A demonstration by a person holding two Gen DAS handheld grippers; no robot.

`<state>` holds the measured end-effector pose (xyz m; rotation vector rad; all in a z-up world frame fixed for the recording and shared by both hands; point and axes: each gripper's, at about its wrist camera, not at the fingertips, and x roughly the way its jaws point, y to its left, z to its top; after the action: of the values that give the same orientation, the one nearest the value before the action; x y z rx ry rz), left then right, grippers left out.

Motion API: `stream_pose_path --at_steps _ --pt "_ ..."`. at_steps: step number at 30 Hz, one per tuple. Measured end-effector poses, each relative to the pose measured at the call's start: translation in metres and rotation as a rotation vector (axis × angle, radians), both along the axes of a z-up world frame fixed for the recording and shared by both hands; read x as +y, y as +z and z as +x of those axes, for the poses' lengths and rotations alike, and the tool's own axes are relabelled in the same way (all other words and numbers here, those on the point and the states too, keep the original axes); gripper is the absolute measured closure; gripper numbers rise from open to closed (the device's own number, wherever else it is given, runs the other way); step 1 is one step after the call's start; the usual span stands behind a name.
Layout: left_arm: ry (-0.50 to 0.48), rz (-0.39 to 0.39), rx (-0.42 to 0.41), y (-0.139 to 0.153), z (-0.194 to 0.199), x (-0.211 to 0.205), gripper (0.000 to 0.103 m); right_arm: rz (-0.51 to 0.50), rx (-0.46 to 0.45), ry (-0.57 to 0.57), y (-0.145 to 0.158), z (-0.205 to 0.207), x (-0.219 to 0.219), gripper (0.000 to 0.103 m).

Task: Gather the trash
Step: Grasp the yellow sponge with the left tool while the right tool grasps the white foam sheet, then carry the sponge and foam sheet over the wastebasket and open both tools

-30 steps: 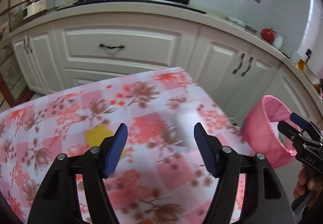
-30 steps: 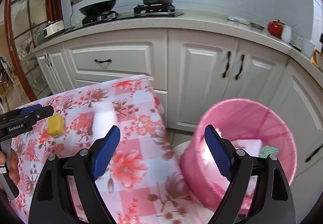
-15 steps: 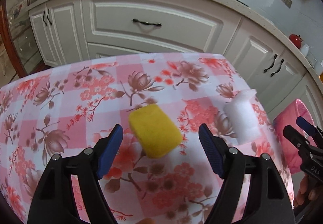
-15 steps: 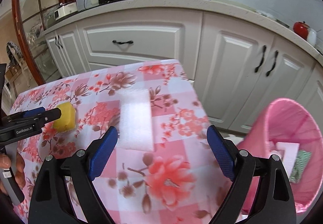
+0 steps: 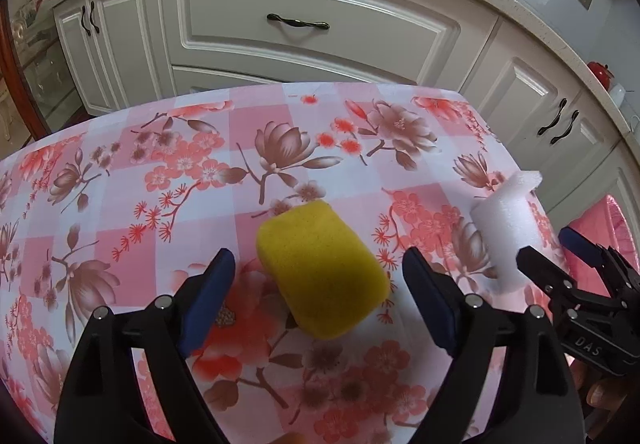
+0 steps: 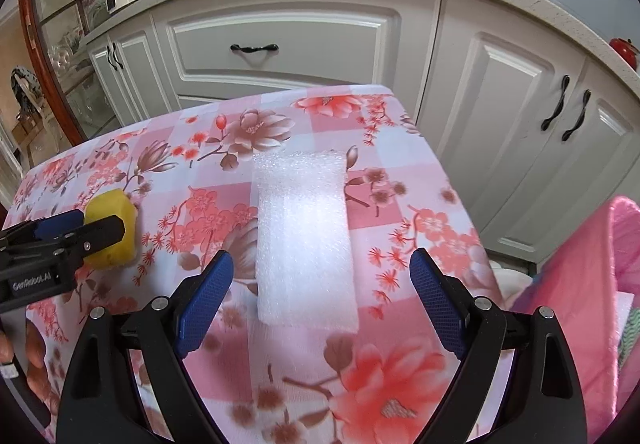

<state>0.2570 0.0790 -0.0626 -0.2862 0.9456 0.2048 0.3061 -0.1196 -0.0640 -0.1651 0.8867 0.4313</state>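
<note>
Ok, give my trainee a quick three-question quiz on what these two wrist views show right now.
1. True or false: the left claw is shut on the sponge.
2. Multiple choice: the foam lies A) in the bin, B) flat on the tablecloth, between the open fingers of the right claw, C) on the counter.
3. Fill in: the pink bin stands off the table's ____ side, seen from the right wrist.

Key:
1. False. Its jaws are open, with the sponge between them on the tablecloth.
2. B.
3. Right.
</note>
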Motion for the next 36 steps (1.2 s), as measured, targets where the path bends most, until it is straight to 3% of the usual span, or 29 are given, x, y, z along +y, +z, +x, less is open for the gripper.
stream_pose_path --at_steps 6,8,13,17,25,36 --pt "-0.004 0.035 0.033 -0.008 0.007 -0.002 0.023 -0.009 0.018 0.004 -0.010 0.010 0.011 0.018" --pt "-0.009 0.034 0.034 -0.010 0.008 -0.001 0.032 -0.013 0.021 0.008 -0.012 0.011 0.014 0.019" --pt "-0.014 0.036 0.035 -0.010 0.009 -0.001 0.042 -0.021 0.039 0.018 -0.019 0.014 0.019 0.033" --pt "-0.025 0.044 0.037 -0.011 0.009 -0.001 0.049 -0.026 0.054 0.019 -0.023 0.016 0.019 0.054" --pt "-0.034 0.045 0.026 -0.004 0.004 -0.008 0.051 -0.017 0.040 0.022 -0.016 0.007 0.014 0.054" --pt "-0.077 0.050 -0.046 0.031 -0.010 -0.038 0.051 0.031 -0.030 -0.027 0.027 -0.019 -0.027 0.054"
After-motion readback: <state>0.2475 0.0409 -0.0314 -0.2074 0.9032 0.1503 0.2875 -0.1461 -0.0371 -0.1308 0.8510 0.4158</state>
